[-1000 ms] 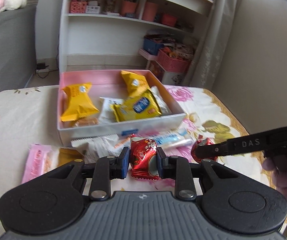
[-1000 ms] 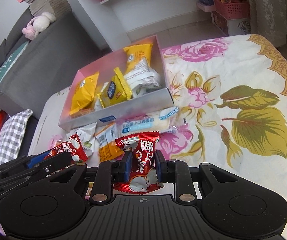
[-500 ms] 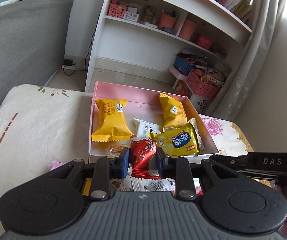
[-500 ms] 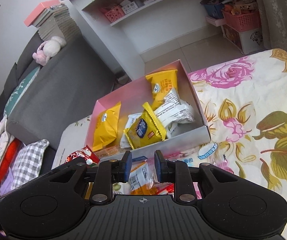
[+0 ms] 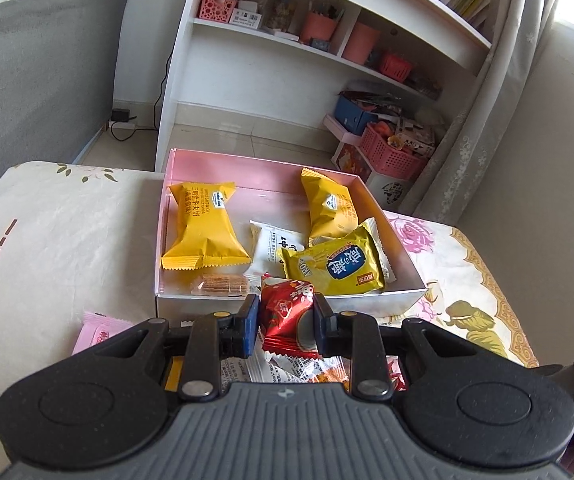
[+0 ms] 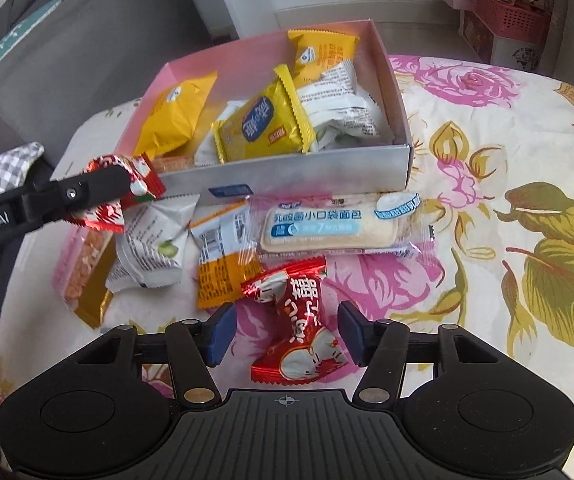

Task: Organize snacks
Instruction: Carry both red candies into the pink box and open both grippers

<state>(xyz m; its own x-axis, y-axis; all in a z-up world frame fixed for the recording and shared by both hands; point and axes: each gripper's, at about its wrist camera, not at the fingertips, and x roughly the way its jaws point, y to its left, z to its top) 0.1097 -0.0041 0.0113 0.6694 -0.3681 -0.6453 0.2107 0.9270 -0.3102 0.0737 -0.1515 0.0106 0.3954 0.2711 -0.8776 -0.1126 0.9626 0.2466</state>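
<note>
Several snacks already lie inside the pink box. The left gripper clamps a red candy just before the box. The right gripper, jaws just opened, stands around another red candy without touching it. About five packets remain before the box, probably.

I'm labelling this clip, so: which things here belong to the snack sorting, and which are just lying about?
Part of the job:
- pink box holding yellow packs
- red candy in the left tongs
- second red candy on the cloth between the open right tongs
- bread pack

Lying about:
- white shelf
- pink basket
- grey sofa
</note>
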